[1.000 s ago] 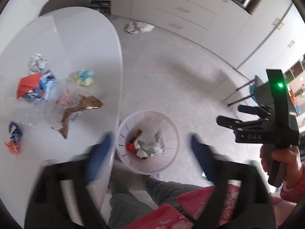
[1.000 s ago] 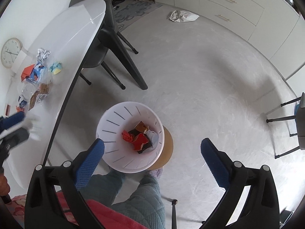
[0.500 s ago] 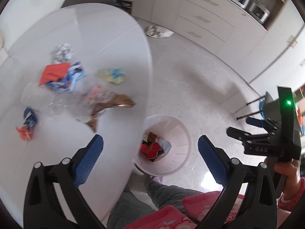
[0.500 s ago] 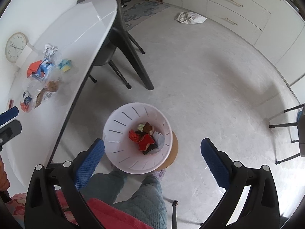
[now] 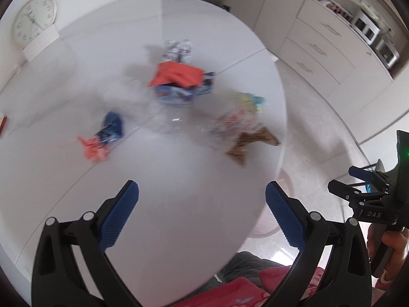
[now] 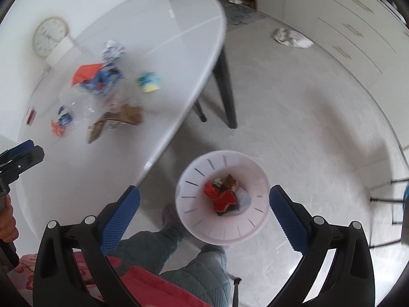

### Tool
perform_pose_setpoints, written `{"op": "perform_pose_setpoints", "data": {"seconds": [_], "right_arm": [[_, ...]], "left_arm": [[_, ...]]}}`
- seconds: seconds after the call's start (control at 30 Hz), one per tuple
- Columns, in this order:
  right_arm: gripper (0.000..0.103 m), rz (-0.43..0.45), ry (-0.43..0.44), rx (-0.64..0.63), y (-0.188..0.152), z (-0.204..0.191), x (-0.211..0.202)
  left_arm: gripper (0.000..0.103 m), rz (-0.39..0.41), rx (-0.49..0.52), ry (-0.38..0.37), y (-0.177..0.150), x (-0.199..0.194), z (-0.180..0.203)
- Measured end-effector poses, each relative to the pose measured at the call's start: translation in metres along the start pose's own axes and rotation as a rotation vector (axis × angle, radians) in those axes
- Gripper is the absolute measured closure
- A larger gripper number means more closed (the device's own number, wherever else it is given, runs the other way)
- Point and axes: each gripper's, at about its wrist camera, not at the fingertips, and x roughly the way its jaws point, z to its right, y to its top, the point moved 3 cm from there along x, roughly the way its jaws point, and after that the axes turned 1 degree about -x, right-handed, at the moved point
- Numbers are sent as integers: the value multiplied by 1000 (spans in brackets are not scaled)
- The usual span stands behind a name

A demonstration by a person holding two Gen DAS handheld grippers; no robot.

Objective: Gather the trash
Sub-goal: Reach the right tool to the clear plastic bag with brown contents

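Since a second ago: left tongs (image 5: 202, 211) moved from over white slotted plastic bin (image 6: 222, 199) to over white oval table (image 5: 179, 230), jaws wide, empty. Crumpled wrappers (image 5: 179, 81) ahead. Right tongs (image 6: 204, 211) wide, empty, bin between tips.

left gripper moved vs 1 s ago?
Yes. The left gripper, jaws open and empty, has swung from over the bin to above the white table, toward the trash.

The tabletop (image 5: 179, 204) was glossy white. On it lay an orange-red wrapper (image 5: 179, 75), a blue-and-orange scrap (image 5: 107, 135) and a brown wrapper (image 5: 251, 142). The bin (image 6: 222, 230) was white with dark slits, holding red trash (image 6: 222, 198). Both hand-held grippers had blue textured pads (image 5: 118, 218) on black frames.
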Motion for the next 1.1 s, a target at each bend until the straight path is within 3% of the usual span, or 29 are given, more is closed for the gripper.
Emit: {"op": "perform_pose_setpoints", "data": {"seconds": [0.27, 0.57, 0.9, 1.1], "right_arm": [[3, -5, 36, -107, 34, -75, 22], [3, -30, -5, -222, 69, -138, 58], [3, -113, -99, -265, 79, -148, 108], [5, -94, -101, -250, 82, -145, 112]], "left_arm": [[8, 22, -28, 38, -1, -12, -53], [8, 17, -98, 48, -2, -17, -107], [8, -20, -138, 39, -10, -6, -135], [8, -15, -110, 39, -6, 6, -144]]}}
